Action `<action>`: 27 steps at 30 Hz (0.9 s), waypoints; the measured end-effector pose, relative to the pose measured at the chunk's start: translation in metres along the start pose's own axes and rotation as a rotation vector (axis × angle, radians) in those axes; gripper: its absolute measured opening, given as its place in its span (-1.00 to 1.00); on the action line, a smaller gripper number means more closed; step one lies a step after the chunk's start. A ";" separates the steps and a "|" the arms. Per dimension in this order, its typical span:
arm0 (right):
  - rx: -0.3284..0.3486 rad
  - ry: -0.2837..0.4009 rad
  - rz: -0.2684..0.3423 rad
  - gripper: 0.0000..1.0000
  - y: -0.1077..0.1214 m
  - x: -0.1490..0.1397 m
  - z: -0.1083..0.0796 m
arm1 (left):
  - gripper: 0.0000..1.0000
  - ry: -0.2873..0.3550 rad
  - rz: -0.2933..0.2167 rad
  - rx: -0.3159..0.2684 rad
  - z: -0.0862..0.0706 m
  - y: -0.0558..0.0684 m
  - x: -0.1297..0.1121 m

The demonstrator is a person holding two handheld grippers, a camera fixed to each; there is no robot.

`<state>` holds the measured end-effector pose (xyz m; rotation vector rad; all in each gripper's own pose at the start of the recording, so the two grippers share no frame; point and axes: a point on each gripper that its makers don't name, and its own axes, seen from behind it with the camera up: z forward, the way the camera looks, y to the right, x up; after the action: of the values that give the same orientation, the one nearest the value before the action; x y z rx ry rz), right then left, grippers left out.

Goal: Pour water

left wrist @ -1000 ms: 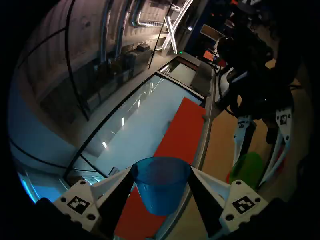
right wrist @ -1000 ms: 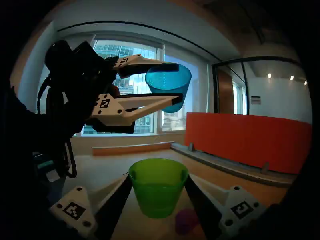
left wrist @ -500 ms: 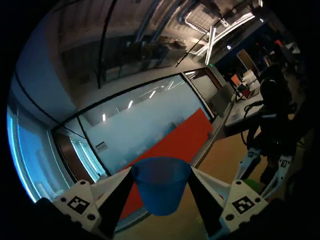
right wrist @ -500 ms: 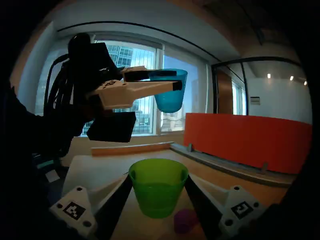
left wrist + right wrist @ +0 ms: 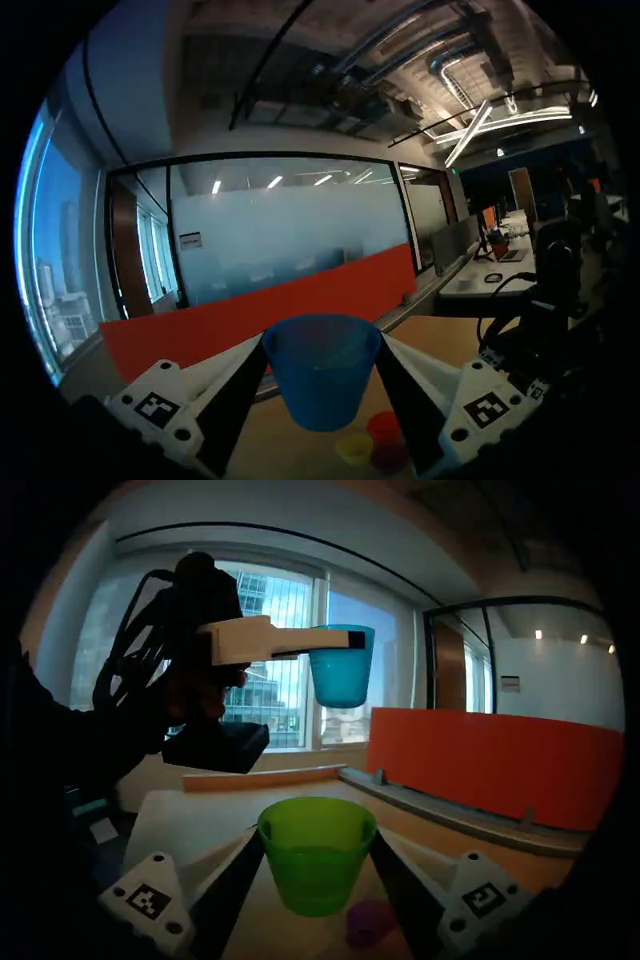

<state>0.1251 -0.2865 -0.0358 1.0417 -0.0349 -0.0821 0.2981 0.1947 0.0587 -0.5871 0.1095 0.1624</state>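
Holding a blue cup [image 5: 322,384] upright between both fingers, the left gripper [image 5: 320,352] is raised above the tabletop [image 5: 272,448], with a yellow object [image 5: 353,448] and a red object [image 5: 385,426] lying below. Right gripper [image 5: 316,840]: clamped on a green cup [image 5: 317,864], upright, low over the tabletop, with a purple object [image 5: 366,922] just beside it.

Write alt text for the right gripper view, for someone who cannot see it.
The right gripper clamps a translucent green plastic cup, upright, over a pale wooden table. Higher up, farther off, the left gripper holds a translucent blue plastic cup upright against a bright window. An orange partition wall runs along the right.
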 end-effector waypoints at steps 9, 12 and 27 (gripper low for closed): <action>-0.002 0.000 -0.002 0.80 -0.002 0.002 0.000 | 0.75 0.008 -0.174 -0.008 0.002 -0.011 0.000; -0.001 -0.002 -0.003 0.80 -0.002 0.001 0.000 | 0.75 0.012 -0.174 -0.005 0.001 -0.014 -0.001; -0.008 -0.010 0.002 0.80 -0.004 0.001 -0.001 | 0.75 0.011 -0.159 0.006 -0.007 -0.020 -0.003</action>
<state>0.1260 -0.2875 -0.0396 1.0335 -0.0440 -0.0858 0.2981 0.1739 0.0643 -0.5880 0.0734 0.0049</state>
